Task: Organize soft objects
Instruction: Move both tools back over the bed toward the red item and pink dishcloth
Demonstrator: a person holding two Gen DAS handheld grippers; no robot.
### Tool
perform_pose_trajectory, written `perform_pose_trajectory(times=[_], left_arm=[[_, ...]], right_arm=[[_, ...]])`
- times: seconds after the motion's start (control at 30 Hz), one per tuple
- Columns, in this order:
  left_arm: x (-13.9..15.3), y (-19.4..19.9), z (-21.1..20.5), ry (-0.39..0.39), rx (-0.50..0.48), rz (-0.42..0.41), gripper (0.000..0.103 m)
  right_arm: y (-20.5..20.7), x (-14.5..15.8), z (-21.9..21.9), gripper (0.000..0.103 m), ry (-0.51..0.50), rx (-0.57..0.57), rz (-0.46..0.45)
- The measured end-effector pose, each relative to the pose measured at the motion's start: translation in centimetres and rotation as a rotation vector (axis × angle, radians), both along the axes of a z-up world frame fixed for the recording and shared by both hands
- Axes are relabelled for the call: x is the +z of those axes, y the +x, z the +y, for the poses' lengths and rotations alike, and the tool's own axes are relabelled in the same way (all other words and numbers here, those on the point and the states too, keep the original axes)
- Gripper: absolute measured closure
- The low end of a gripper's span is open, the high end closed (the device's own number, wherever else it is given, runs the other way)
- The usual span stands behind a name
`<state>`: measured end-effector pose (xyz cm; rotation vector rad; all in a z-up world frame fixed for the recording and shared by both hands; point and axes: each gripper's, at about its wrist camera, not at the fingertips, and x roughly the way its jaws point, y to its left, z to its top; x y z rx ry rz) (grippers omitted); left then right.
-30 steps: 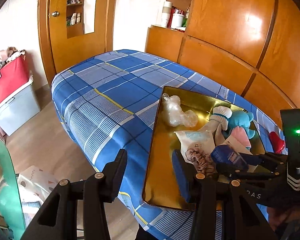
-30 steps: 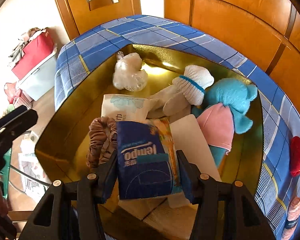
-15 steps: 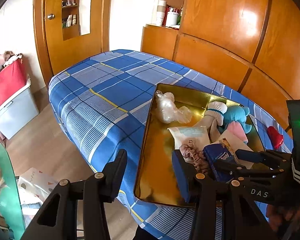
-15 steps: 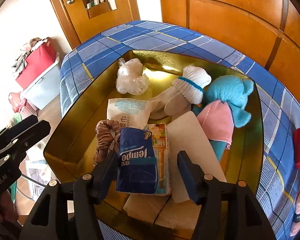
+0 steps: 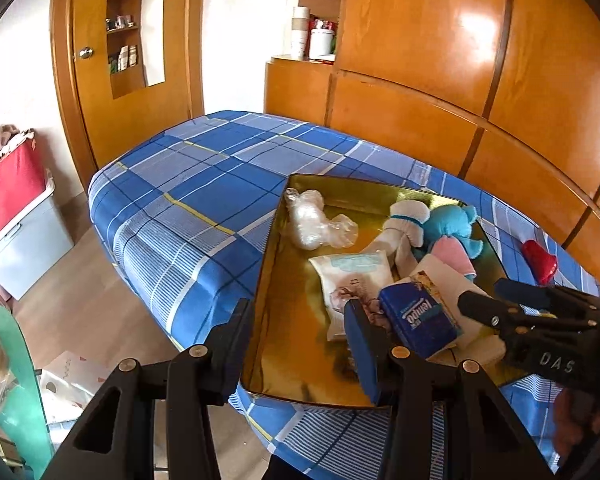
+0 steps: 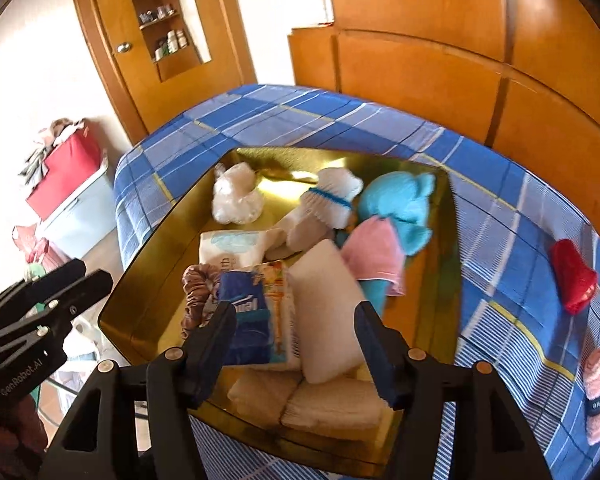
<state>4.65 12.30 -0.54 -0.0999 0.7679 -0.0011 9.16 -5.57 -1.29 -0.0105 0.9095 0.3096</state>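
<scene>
A gold tray [image 6: 156,280] on the blue checked bed holds soft things: a blue tissue pack [image 6: 248,320] against a white foam block [image 6: 328,308], a brown scrunchie [image 6: 196,292], a wipes pack [image 6: 228,244], a plastic bag [image 6: 236,200], a white sock [image 6: 328,204] and a turquoise plush [image 6: 400,208]. My right gripper [image 6: 296,340] hovers open above the tissue pack, its pads clear of it. My left gripper [image 5: 300,344] stands open and empty over the tray's [image 5: 268,288] near left rim.
A red soft item [image 6: 572,276] and a pink rolled sock [image 6: 598,392] lie on the bed right of the tray. Folded beige cloths [image 6: 332,404] fill the tray's near corner. Wooden cabinets stand behind the bed. A storage box [image 5: 24,240] stands on the floor at left.
My right gripper has let go of the blue tissue pack, which now rests in the tray, and has pulled back and up. The left gripper has drifted back slightly.
</scene>
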Motion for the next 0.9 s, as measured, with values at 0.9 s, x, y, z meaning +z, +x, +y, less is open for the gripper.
perform_pose_trajectory(times=[0.9], left_arm=[[1.4,-0.2,-8.2,0.076,-0.196,-0.019,0.055]], right_arm=[[-3.6,1.0,-15.9,0.041,-0.025,-0.295,-0.058]])
